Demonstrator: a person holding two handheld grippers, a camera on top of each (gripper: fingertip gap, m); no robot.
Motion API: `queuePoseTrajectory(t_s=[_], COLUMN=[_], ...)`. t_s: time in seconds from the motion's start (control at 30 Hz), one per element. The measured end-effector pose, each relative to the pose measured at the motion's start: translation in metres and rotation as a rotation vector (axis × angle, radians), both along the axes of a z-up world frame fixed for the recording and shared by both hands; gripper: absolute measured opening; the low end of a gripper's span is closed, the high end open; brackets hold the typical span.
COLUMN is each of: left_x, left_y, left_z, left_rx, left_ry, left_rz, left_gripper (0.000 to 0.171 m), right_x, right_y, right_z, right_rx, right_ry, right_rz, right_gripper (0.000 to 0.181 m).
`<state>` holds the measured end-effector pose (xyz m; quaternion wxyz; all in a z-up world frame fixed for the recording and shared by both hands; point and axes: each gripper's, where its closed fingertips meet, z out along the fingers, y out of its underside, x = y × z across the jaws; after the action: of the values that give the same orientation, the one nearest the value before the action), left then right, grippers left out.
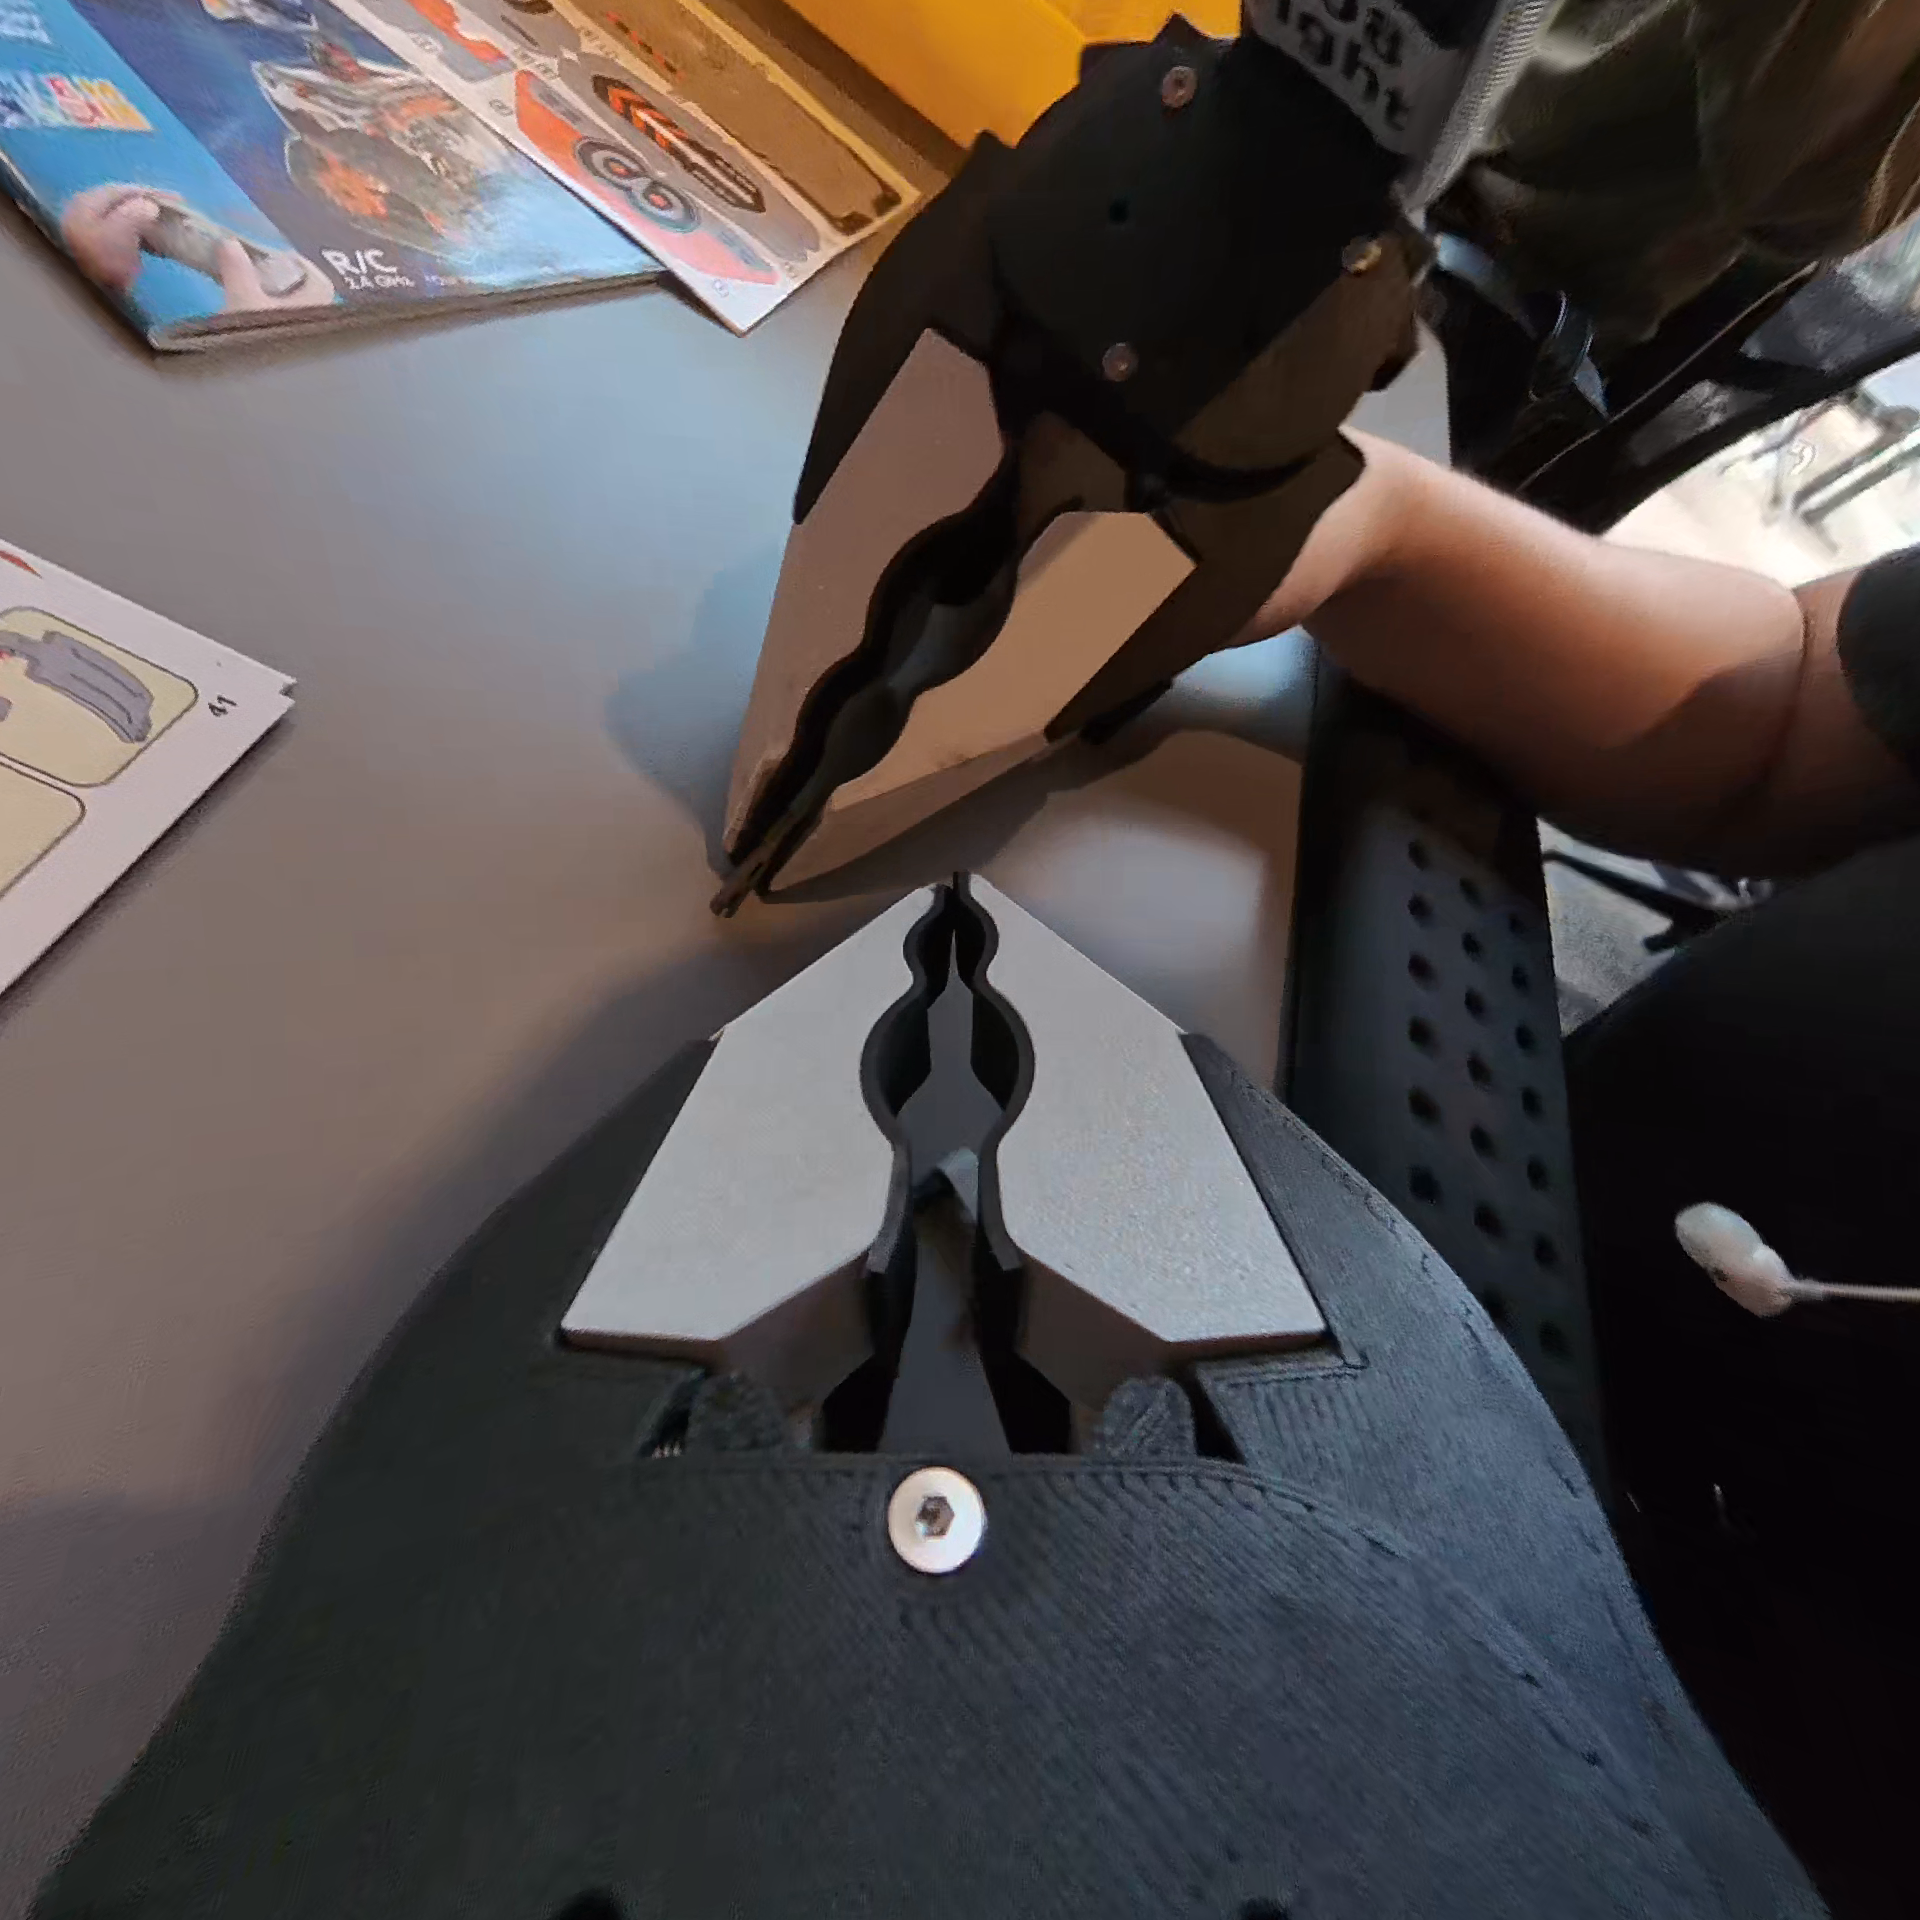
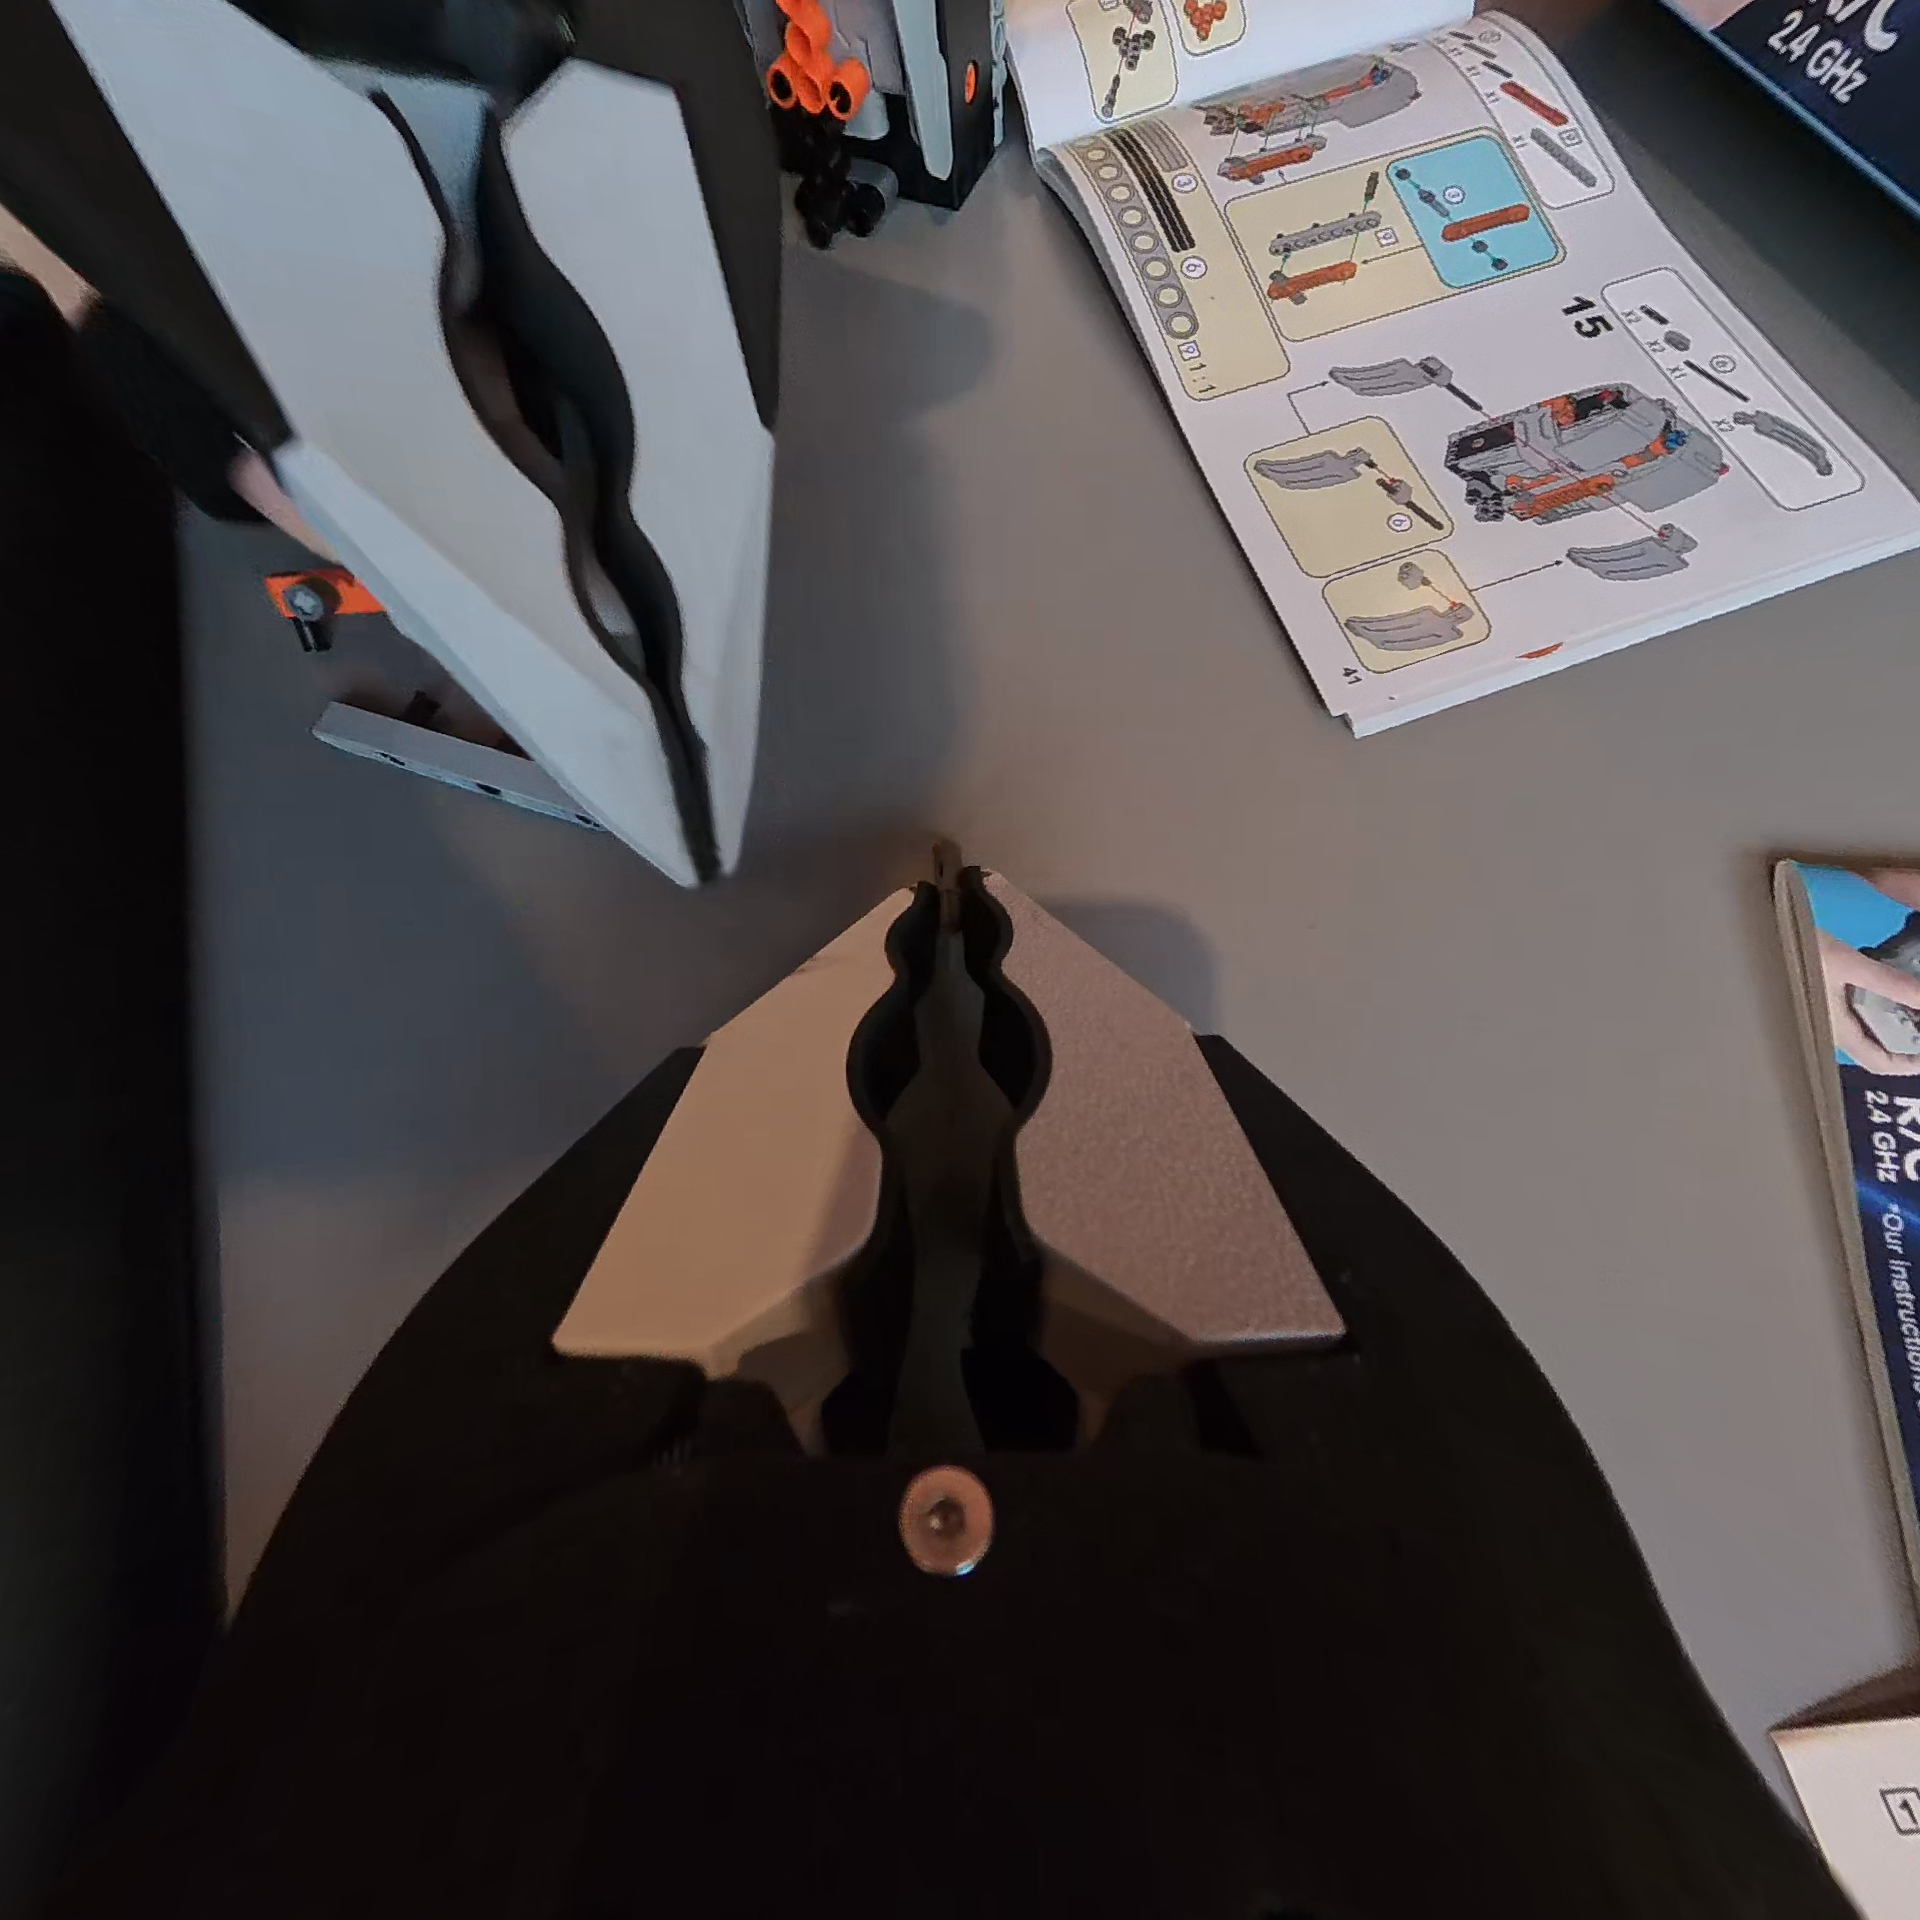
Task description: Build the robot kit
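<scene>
My left gripper (image 1: 956, 904) is shut just above the grey table (image 1: 416, 935), and nothing shows between its tips. My right gripper (image 2: 948, 883) is shut on a small dark pin (image 2: 943, 857) that sticks out of its tips. In the left wrist view the right gripper (image 1: 750, 871) comes down from the upper right, with the pin (image 1: 730, 898) close to the table. The two gripper tips are close together but apart. In the right wrist view the left gripper (image 2: 707, 852) slants in from the upper left.
An open instruction booklet (image 2: 1455, 364) lies on the table. A blue-covered booklet (image 1: 260, 177) and a sticker sheet (image 1: 665, 145) lie farther off. A black and orange model (image 2: 883, 94), an orange piece (image 2: 312, 597) and a grey beam (image 2: 447, 764) are behind the left gripper. A person's arm (image 1: 1558, 675) and a perforated chair (image 1: 1455, 1039) are at the right.
</scene>
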<state>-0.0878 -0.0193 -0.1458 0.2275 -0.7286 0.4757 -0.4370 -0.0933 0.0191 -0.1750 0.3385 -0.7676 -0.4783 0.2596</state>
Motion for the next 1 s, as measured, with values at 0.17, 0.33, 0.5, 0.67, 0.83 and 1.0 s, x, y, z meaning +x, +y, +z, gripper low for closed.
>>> queuePoseTrajectory(t_s=[0.17, 0.33, 0.5, 0.67, 0.83, 1.0], left_x=[-0.04, -0.059, -0.061, -0.048, -0.055, -0.061], left_y=[-0.012, -0.041, -0.048, -0.038, 0.017, -0.005], left_z=[-0.013, -0.021, -0.035, -0.036, -0.016, 0.006], left_rx=[0.086, 0.116, 0.252, 0.628, 0.814, 0.485], left_ry=[0.326, 0.504, 0.633, 0.64, 0.675, 0.508], left_rz=[0.031, 0.063, 0.013, -0.422, -0.35, -0.007], left_gripper=[0.025, 0.029, 0.019, 0.006, 0.016, 0.023], right_x=[-0.002, 0.0, 0.001, 0.002, -0.004, -0.005], right_y=[0.001, 0.004, 0.004, -0.001, -0.029, -0.022], right_z=[0.006, 0.014, 0.018, 0.023, 0.028, 0.024], right_rx=[0.017, 0.041, 0.066, 0.064, 0.002, 0.079], right_ry=[0.015, 0.032, 0.026, 0.044, 0.087, 0.006], right_rz=[0.005, -0.008, -0.01, 0.005, 0.12, 0.106], right_gripper=[0.004, 0.004, 0.004, 0.004, 0.004, 0.004])
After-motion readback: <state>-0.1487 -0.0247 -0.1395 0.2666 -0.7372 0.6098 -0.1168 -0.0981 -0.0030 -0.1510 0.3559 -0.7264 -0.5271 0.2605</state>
